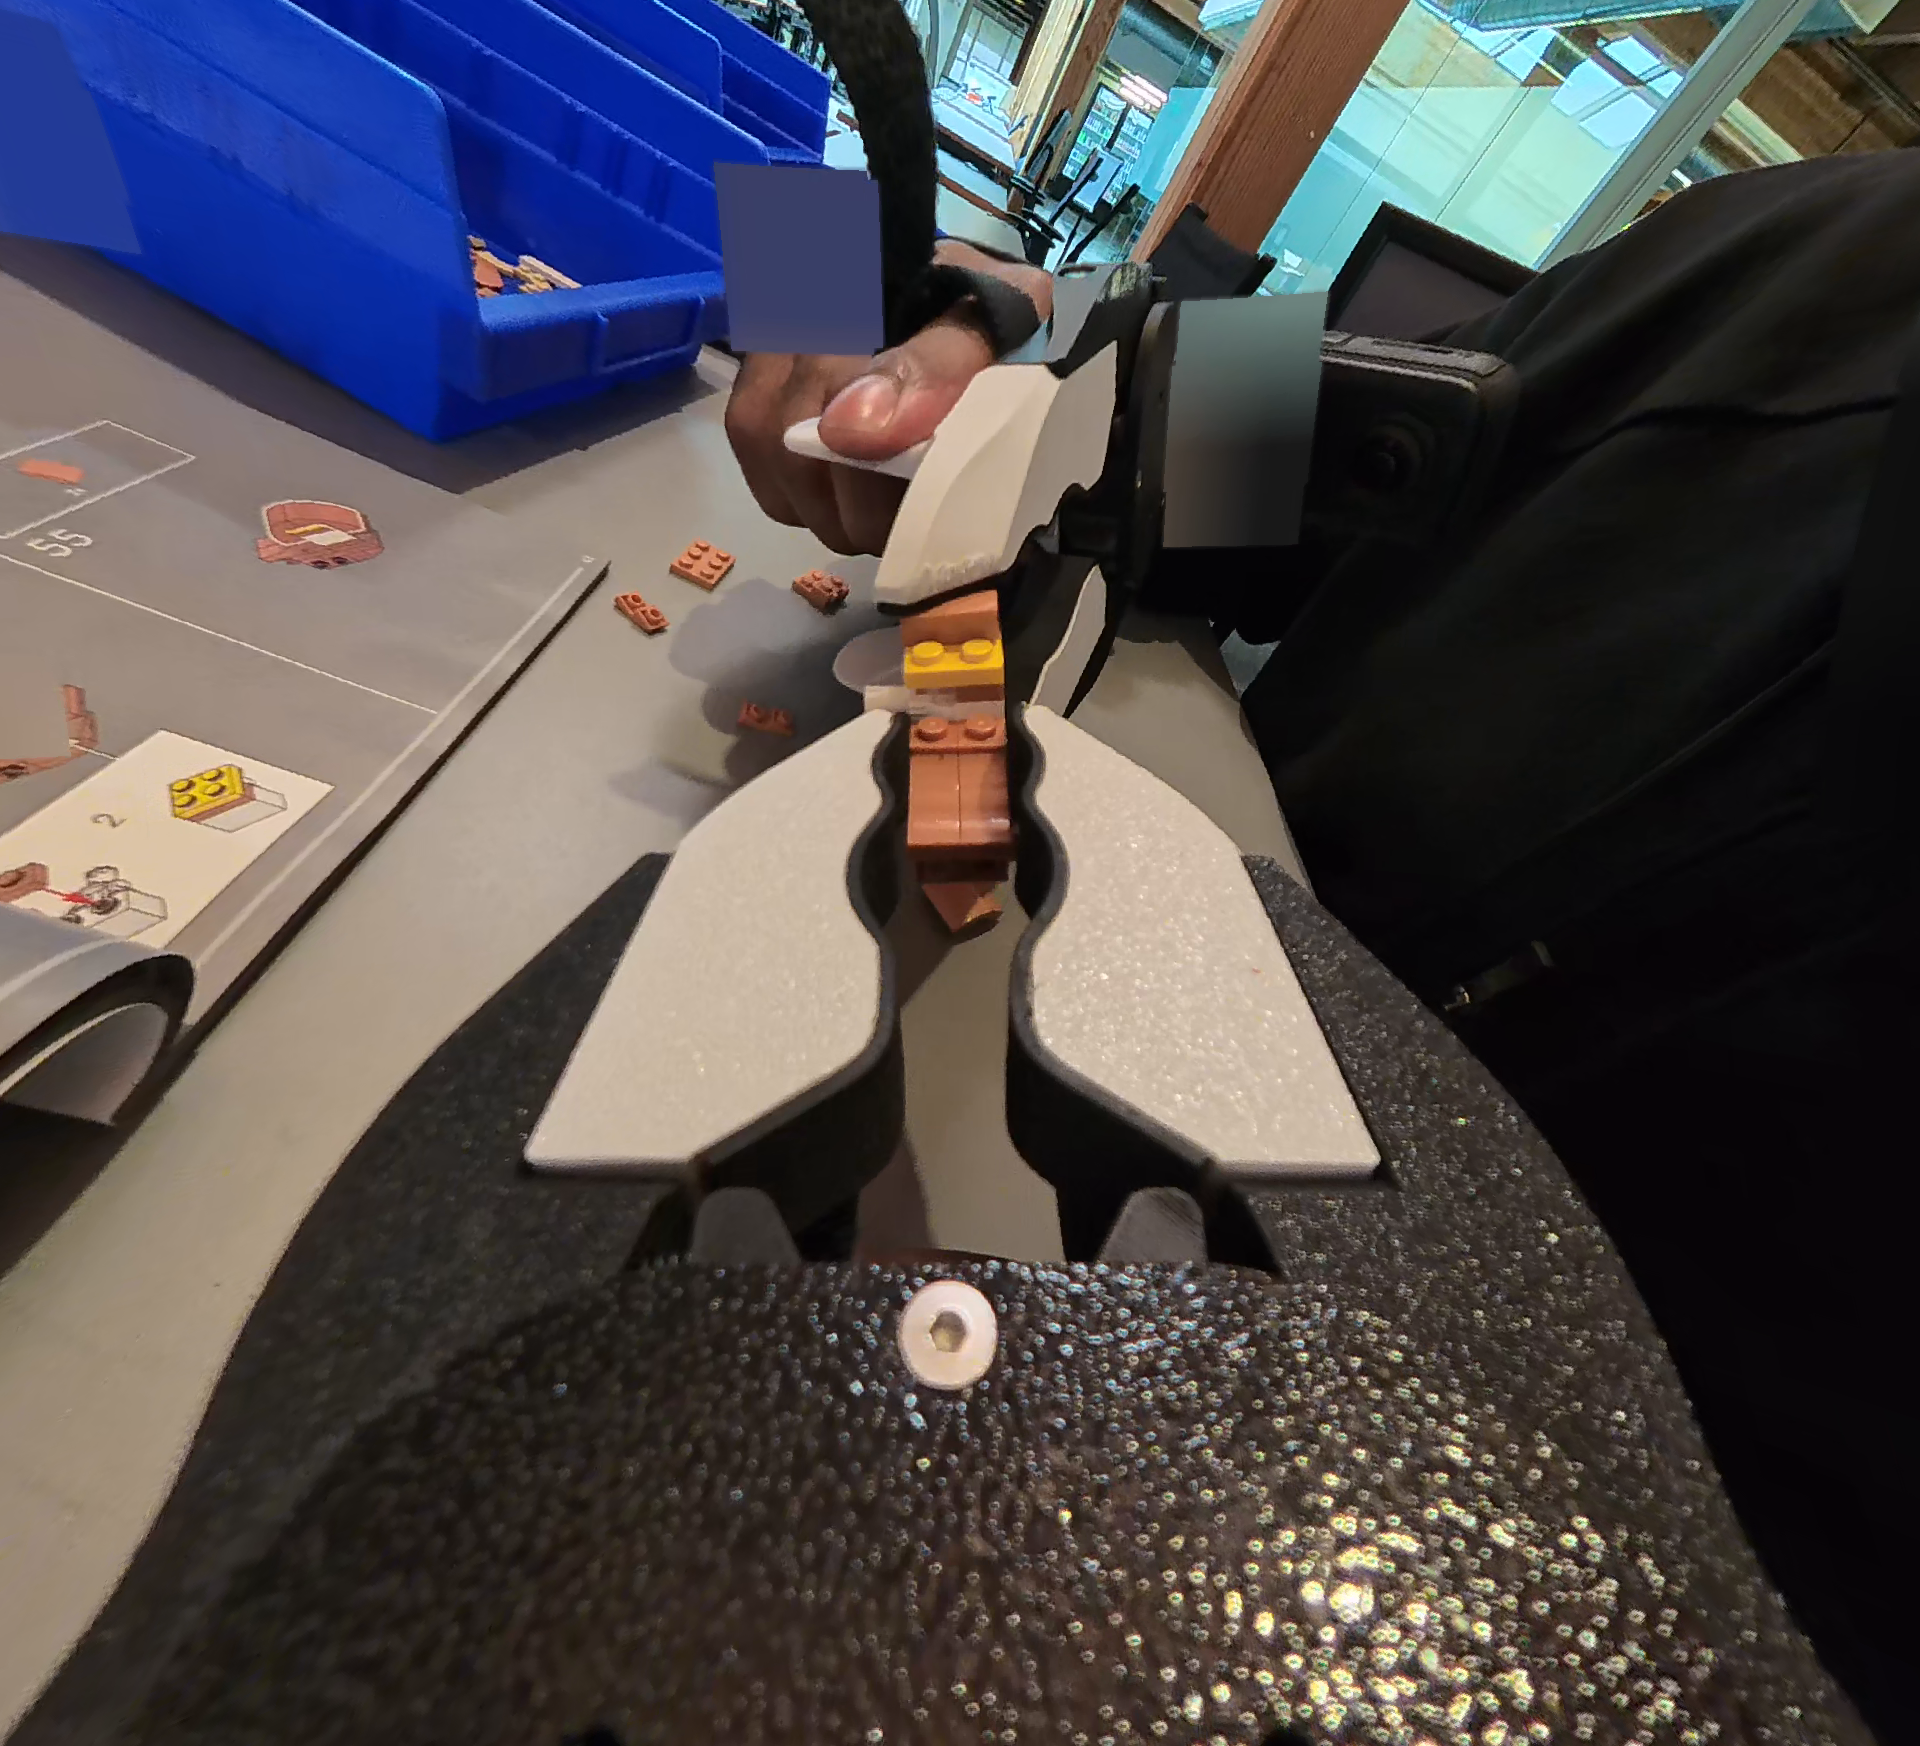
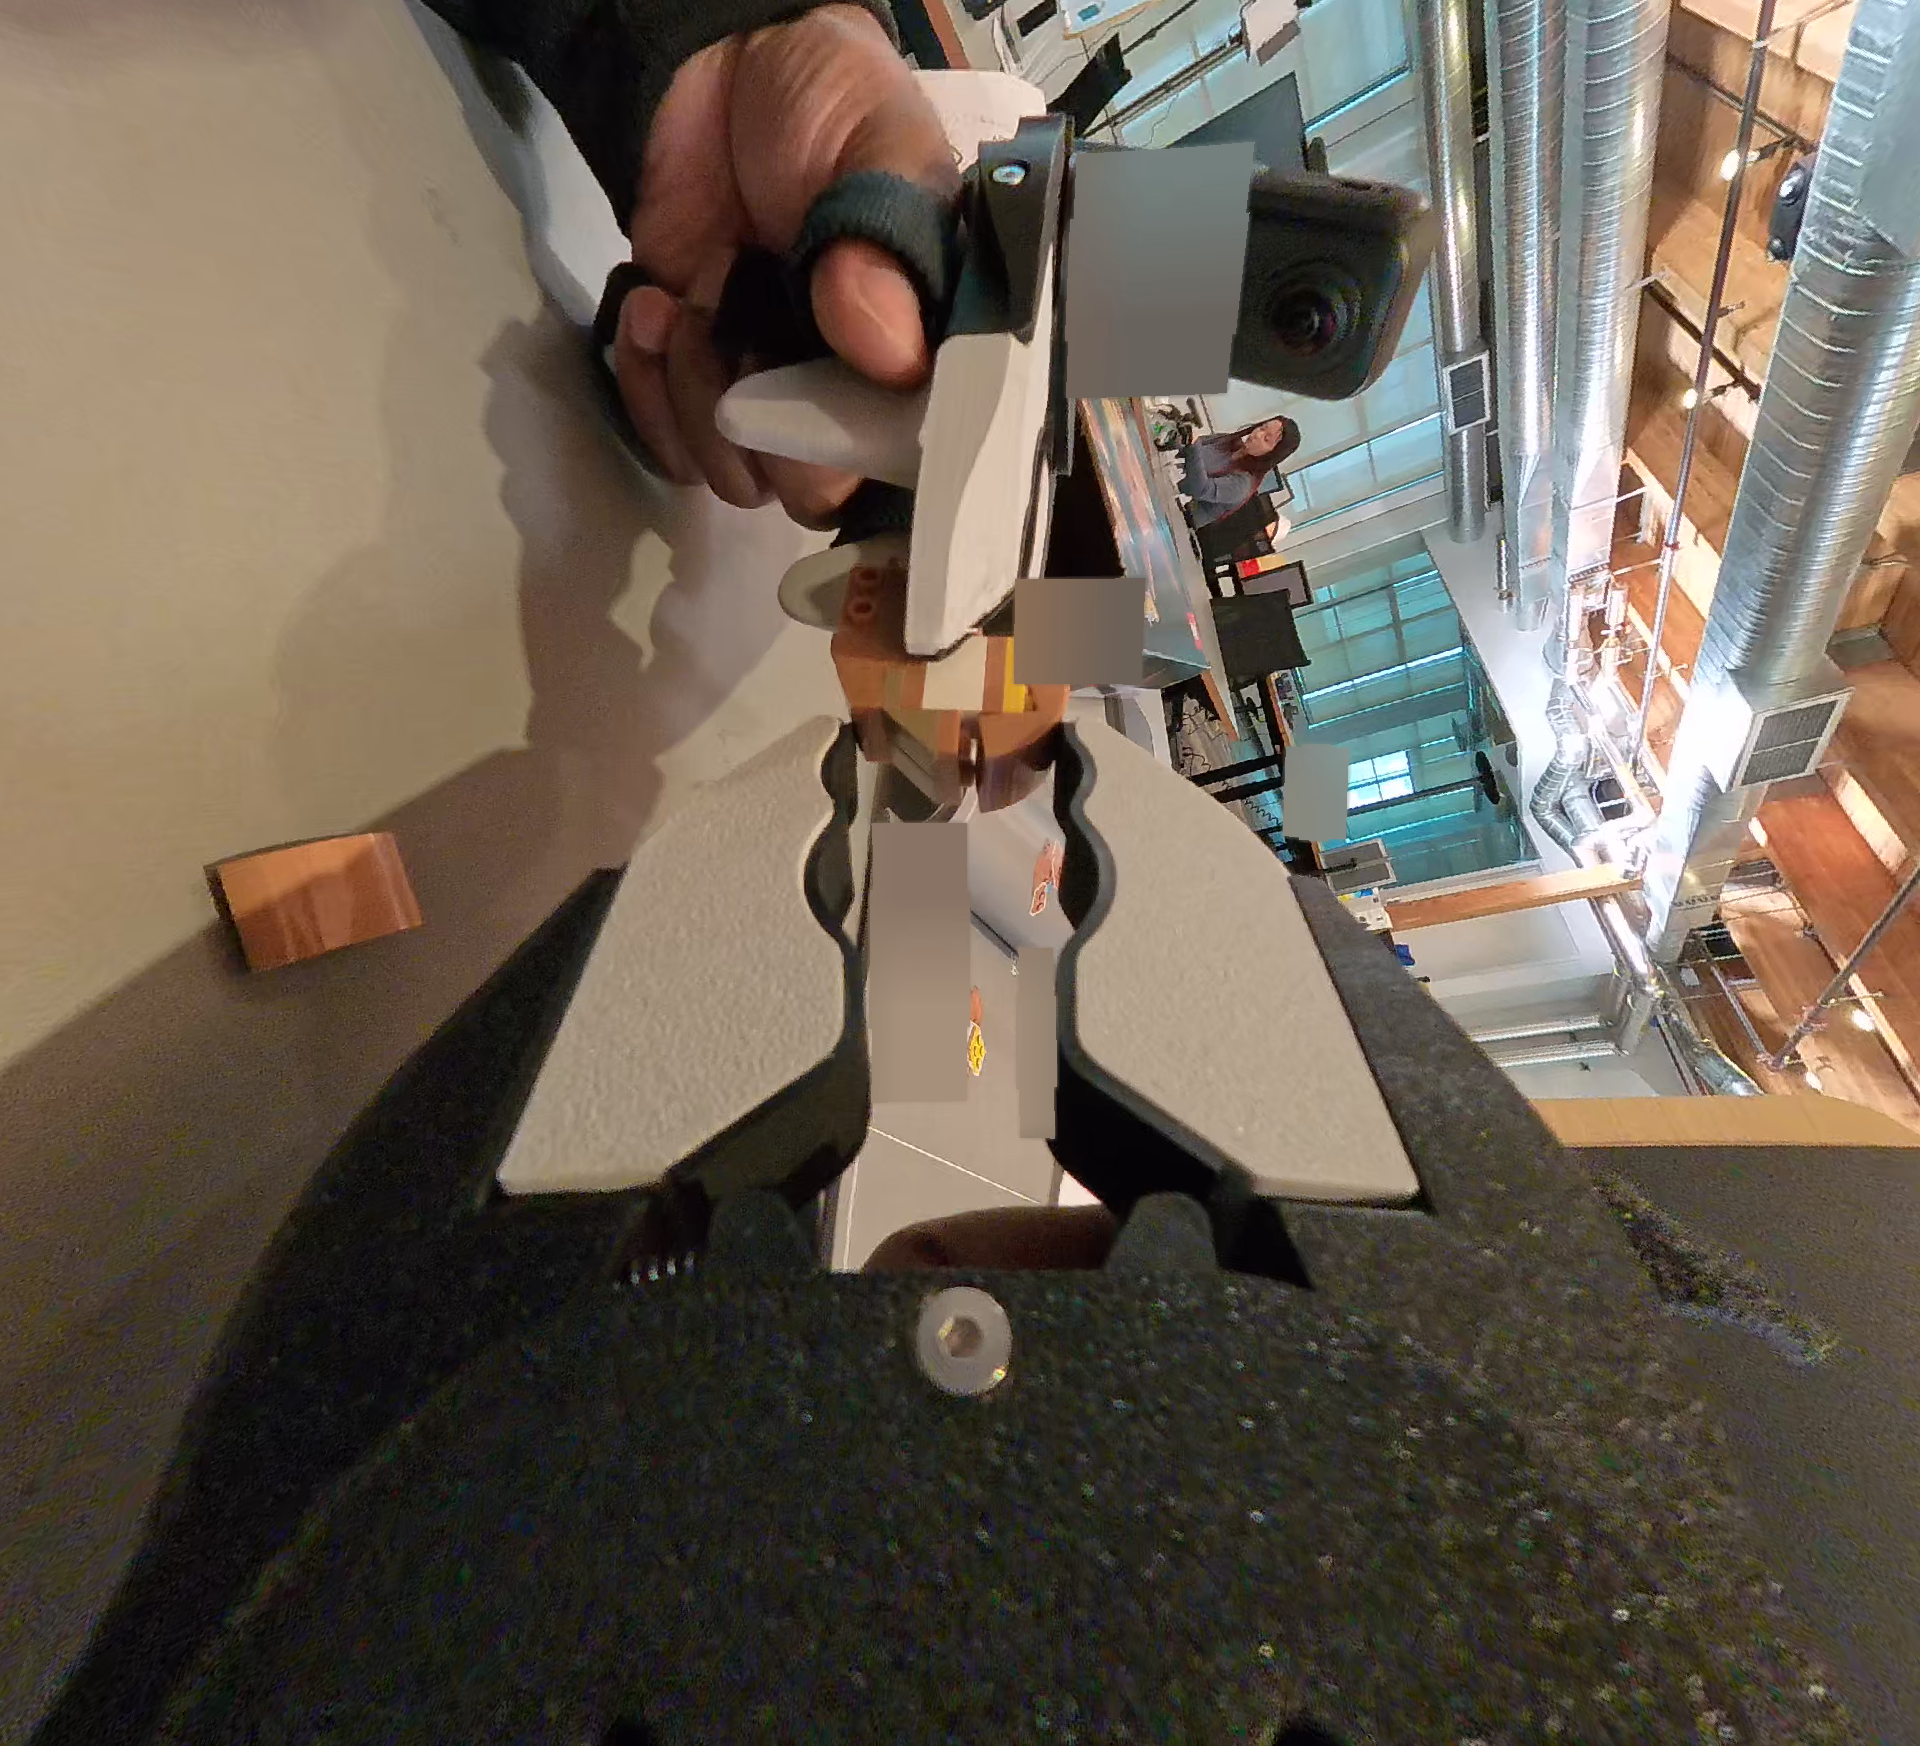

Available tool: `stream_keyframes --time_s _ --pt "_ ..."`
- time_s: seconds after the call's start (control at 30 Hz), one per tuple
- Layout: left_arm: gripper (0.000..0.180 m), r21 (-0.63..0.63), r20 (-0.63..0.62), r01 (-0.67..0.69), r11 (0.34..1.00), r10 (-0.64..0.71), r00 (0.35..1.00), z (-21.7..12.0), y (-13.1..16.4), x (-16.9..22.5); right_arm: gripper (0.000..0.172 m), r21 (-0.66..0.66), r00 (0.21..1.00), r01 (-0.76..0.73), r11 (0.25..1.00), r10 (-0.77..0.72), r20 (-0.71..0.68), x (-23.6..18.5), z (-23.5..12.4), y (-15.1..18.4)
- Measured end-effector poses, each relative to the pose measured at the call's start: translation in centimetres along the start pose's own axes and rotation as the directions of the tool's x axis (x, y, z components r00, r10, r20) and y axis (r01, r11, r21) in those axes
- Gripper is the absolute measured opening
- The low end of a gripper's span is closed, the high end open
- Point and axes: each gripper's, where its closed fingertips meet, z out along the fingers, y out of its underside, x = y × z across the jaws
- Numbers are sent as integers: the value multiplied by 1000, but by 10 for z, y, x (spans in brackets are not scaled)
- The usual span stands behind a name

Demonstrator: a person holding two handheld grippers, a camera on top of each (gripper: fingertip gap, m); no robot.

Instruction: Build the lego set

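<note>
Around the brick assembly (image 1: pixel 956 761) gripped from both ends by the left gripper (image 1: pixel 954 740) and right gripper (image 1: pixel 940 595), blue bins (image 1: pixel 312 169) blocked ten o'clock, an open booklet (image 1: pixel 239 657) and loose brown plates (image 1: pixel 702 564) cluttered nine to eleven, and bare grey table (image 1: pixel 436 948) lay open at eight.

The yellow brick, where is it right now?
In the left wrist view the yellow brick sits mid-frame on the brown brick assembly, just beyond the left gripper and below the right gripper.

Open-plan workshop, exposed metal ducts (image 2: pixel 1621 138), timber posts (image 1: pixel 1299 34), glass partitions (image 1: pixel 1455 138), blue parts bins (image 1: pixel 312 138) on a grey worktable (image 1: pixel 468 917)
</note>
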Motion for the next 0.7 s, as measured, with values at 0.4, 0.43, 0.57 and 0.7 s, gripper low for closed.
stream_keyframes --time_s 0.4,0.43,0.57,0.7 --pt "20 -9 4 -18 1000 18 1000 1 1 2 36 -7 997 -29 1000 29 68 -2 -2 0" --pt "23 -16 3 -18 1000 18 1000 1 2 2 36 -9 996 -27 1000 28 84 -3 -2 0" --pt "32 -31 -1 -3 1000 3 1000 4 4 4 36 -8 989 -15 1000 17 147 -11 -4 0" --pt "30 -48 9 2 999 -2 1000 6 8 3 36 -13 986 3 1000 -1 169 -14 -4 0"
